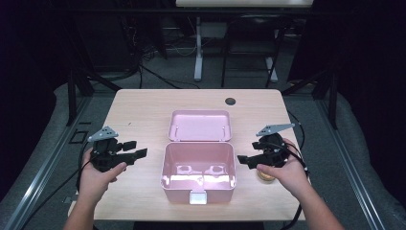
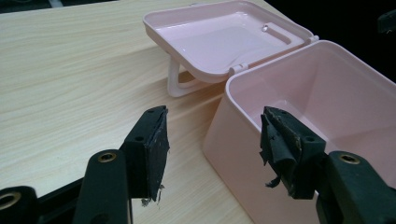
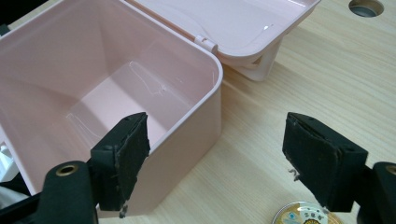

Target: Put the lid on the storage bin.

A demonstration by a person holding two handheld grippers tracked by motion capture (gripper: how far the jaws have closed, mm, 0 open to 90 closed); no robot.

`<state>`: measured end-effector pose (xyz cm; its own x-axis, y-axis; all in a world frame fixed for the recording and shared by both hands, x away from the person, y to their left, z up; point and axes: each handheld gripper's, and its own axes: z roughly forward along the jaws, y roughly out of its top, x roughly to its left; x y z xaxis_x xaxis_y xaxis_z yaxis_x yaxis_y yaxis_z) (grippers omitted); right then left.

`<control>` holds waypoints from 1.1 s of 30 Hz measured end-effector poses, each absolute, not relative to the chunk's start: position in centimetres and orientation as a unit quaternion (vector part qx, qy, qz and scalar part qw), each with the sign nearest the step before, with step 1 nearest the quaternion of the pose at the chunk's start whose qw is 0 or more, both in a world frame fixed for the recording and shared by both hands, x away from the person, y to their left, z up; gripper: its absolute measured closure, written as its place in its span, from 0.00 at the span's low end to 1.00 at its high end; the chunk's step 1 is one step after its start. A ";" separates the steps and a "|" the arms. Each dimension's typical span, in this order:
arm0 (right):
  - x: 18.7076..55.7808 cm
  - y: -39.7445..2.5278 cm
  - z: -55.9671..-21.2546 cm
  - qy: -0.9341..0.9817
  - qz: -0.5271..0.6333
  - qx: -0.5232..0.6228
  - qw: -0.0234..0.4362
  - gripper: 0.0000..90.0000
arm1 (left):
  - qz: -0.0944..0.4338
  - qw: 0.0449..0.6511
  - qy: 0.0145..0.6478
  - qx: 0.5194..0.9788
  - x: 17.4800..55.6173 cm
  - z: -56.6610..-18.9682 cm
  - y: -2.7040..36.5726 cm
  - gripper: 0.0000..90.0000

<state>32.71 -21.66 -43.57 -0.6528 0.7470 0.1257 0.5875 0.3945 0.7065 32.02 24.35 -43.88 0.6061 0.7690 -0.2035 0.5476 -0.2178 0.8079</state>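
A pink box (image 1: 198, 170) sits open at the middle of the tabletop (image 1: 139, 103), its lid (image 1: 200, 125) thrown back toward twelve o'clock and resting on its handle. The box looks empty inside. At its nine o'clock the left tool (image 1: 136, 149) hangs in the person's hand, jaws wide, holding nothing. At three o'clock the right tool (image 1: 245, 160) is just beside the box wall, jaws also wide and empty. Under that hand, at about four o'clock from the box, lies a small round gold tin (image 1: 266, 176); in the right gripper view it (image 3: 301, 214) peeks in low between the jaws.

To my eye the opening is done and loading has not begun: both tools are poised, nothing gripped. The likely next move is for the right tool to dip down over the tin, close on its edges, lift it clear of the rim and set it inside. The tin is flat and low, so the jaws must come nearly to the wood to catch it.
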 end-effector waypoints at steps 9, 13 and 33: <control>33.6 -21.9 -43.3 0.848 0.333 0.398 0.109 0.28 | 0.120 0.461 0.429 0.767 32.1 -43.7 24.7 0.45; 33.9 -22.0 -42.9 0.854 0.310 0.402 0.114 0.28 | 0.119 0.461 0.429 0.768 32.1 -43.7 24.8 0.45; 36.6 -23.4 -42.4 0.864 0.217 0.440 0.115 0.29 | 0.120 0.457 0.429 0.770 31.9 -43.7 25.1 0.45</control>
